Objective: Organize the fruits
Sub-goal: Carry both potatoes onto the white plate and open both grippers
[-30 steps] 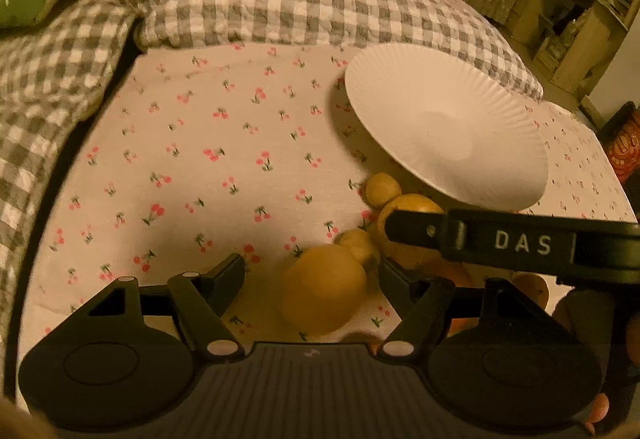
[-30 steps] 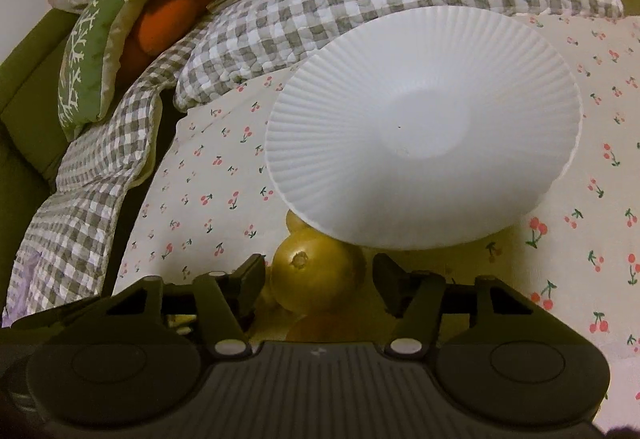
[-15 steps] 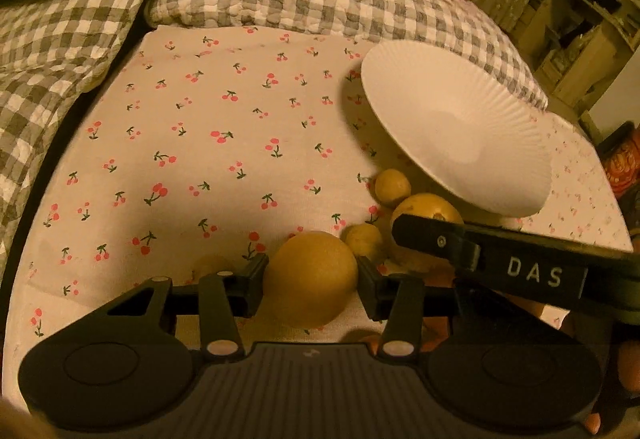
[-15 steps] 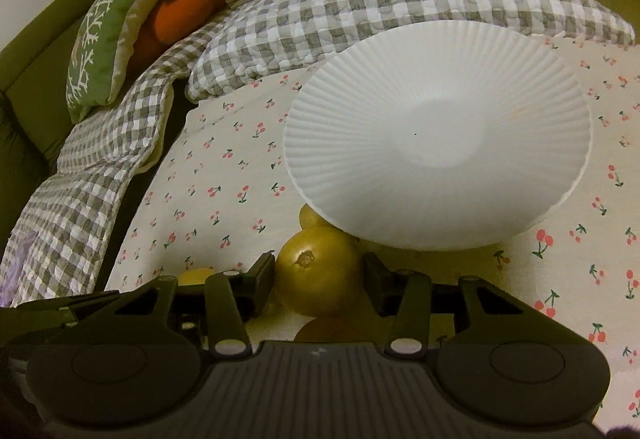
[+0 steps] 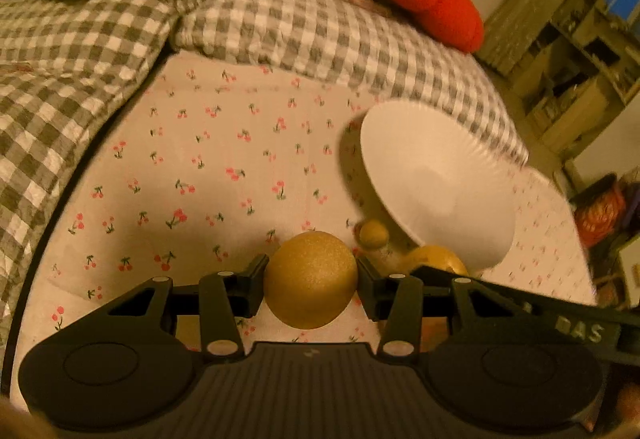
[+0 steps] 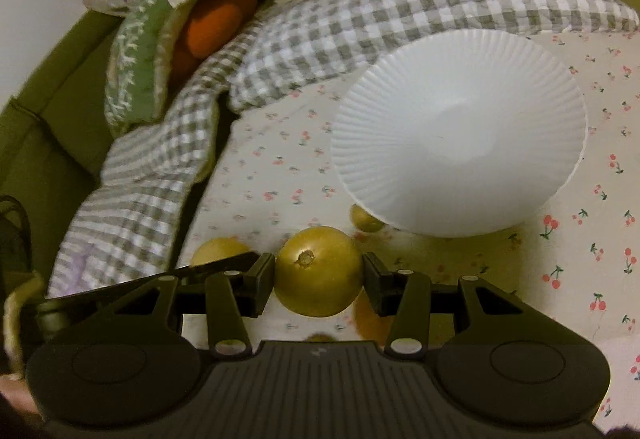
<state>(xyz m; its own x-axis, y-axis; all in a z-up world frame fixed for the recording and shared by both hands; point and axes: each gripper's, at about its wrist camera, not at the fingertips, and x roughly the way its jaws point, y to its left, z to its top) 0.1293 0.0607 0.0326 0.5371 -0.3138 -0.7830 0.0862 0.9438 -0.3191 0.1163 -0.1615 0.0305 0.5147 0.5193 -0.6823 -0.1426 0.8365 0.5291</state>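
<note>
your left gripper [image 5: 311, 281] is clamped on a round yellow fruit [image 5: 310, 280] at lower centre; its jaws closed on it within the last second. your right gripper [image 6: 319, 277] grips a stem-scarred yellow fruit [image 6: 319, 271] the same way. beneath lies a cherry-print sheet [image 5: 224, 175], a grey checked quilt [image 5: 120, 39] at upper left. the white fluted plate [image 6: 460, 131], right of centre, holds nothing.
</note>
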